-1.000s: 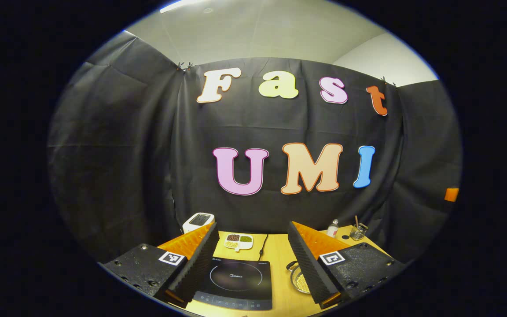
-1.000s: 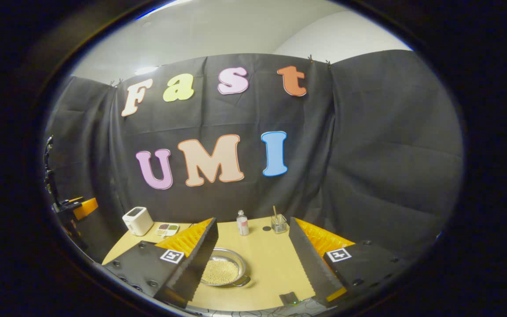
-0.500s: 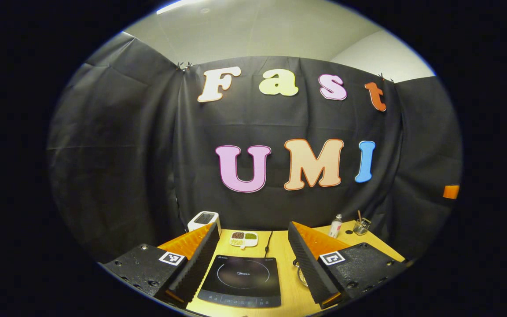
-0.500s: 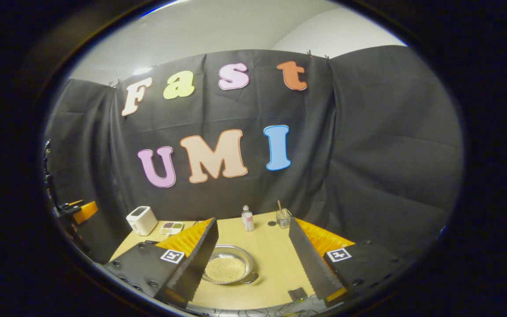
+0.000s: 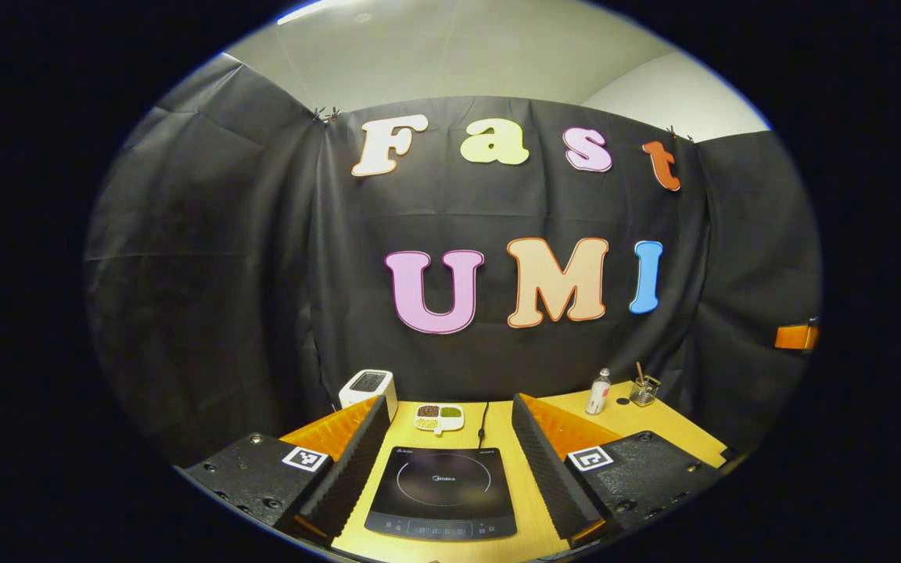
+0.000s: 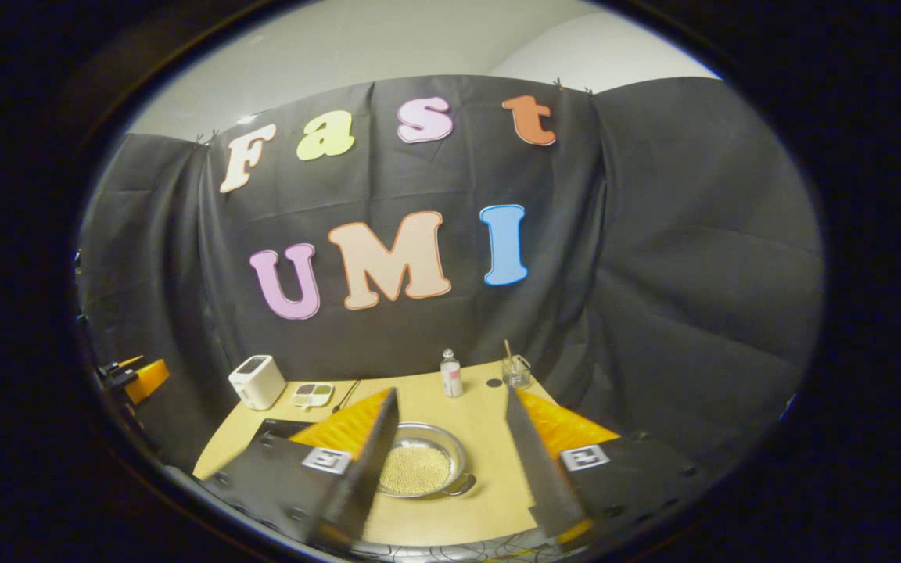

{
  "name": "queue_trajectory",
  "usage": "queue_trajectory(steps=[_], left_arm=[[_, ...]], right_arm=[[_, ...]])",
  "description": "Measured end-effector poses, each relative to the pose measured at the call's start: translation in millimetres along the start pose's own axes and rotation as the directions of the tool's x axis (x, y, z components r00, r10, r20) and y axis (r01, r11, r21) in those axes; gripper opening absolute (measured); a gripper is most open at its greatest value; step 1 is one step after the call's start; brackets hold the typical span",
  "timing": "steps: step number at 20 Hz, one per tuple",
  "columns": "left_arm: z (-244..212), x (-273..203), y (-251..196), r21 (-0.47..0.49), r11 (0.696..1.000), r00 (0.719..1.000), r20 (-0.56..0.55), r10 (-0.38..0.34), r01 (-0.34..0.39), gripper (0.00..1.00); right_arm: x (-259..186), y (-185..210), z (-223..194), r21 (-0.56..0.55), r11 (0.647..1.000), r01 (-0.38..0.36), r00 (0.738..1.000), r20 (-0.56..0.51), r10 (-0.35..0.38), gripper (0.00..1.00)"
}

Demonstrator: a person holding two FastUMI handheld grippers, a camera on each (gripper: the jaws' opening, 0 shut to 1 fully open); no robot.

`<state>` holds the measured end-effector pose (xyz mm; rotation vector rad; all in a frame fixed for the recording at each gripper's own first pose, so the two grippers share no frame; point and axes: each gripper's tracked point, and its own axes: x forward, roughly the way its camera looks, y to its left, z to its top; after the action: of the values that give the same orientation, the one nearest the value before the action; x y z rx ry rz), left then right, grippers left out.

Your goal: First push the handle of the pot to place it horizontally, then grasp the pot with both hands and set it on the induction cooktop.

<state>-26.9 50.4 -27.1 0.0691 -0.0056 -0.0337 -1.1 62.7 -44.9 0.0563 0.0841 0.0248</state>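
With both the left gripper [image 5: 444, 438] and right gripper [image 6: 450, 438] spread and empty, the right should drop beside the pot [image 6: 419, 471] and nudge its handle [image 6: 462, 486] sideways gently, without sliding the pot.

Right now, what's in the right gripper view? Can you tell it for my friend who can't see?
A metal pot full of small yellowish beads sits on a wooden table, framed by the right tongs, which are open above it. Farther back stand a white toaster, a divided snack dish, a small bottle and a glass cup.
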Motion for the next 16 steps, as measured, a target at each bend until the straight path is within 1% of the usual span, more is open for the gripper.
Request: queue_trajectory(steps=[3,6,7,8,9,10,12,13,15,16], left_arm=[[-1.7,-0.7,3.3,0.004,1.0,1.0,-0.002,-0.002,0.002,0.96],[-3.8,-3.0,4.9,0.001,1.0,1.0,0.004,-0.003,0.003,0.96],[-5.1,-3.2,5.4,-0.001,1.0,1.0,0.006,-0.004,0.004,0.96],[-6.3,-3.4,6.5,-0.001,1.0,1.0,0.007,-0.004,0.004,0.93],[-8.6,-4.2,7.2,-0.001,1.0,1.0,0.004,-0.002,0.002,0.96],[-9.8,-3.1,7.6,-0.002,1.0,1.0,0.001,-0.001,0.001,0.96],[-11.8,-4.8,8.9,-0.004,1.0,1.0,-0.004,0.001,-0.001,0.96],[-12.9,-5.5,9.9,-0.005,1.0,1.0,-0.005,0.006,-0.006,0.93],[-17.8,-6.4,12.4,-0.002,1.0,1.0,-0.012,0.019,-0.019,0.93],[-20.4,-6.2,14.5,-0.004,1.0,0.999,-0.018,0.028,-0.028,0.96]], right_arm=[[7.6,2.6,-12.8,-0.014,1.0,0.003,1.0,-0.025,-0.004,0.34],[9.8,6.1,-25.3,-0.001,1.0,-0.001,0.998,-0.056,0.001,0.03],[11.3,4.5,-29.3,-0.001,1.0,0.005,0.998,-0.065,-0.005,0.12],[11.7,2.4,-31.9,0.001,1.0,0.011,0.997,-0.071,-0.011,0.05],[11.9,2.6,-37.8,0.008,1.0,0.01,0.996,-0.086,-0.009,0.0],[12.2,2.8,-45.7,0.017,1.0,0.009,0.995,-0.104,-0.007,0.04],[13.5,0.0,-60.7,0.035,0.999,0.014,0.989,-0.145,-0.008,0.03],[14.2,-2.8,-68.5,0.043,0.999,0.02,0.986,-0.167,-0.013,0.03],[17.5,-8.9,-88.6,0.065,0.997,0.04,0.976,-0.215,-0.025,0.03],[18.9,-11.1,-100.8,0.081,0.996,0.044,0.97,-0.243,-0.023,0.07]])
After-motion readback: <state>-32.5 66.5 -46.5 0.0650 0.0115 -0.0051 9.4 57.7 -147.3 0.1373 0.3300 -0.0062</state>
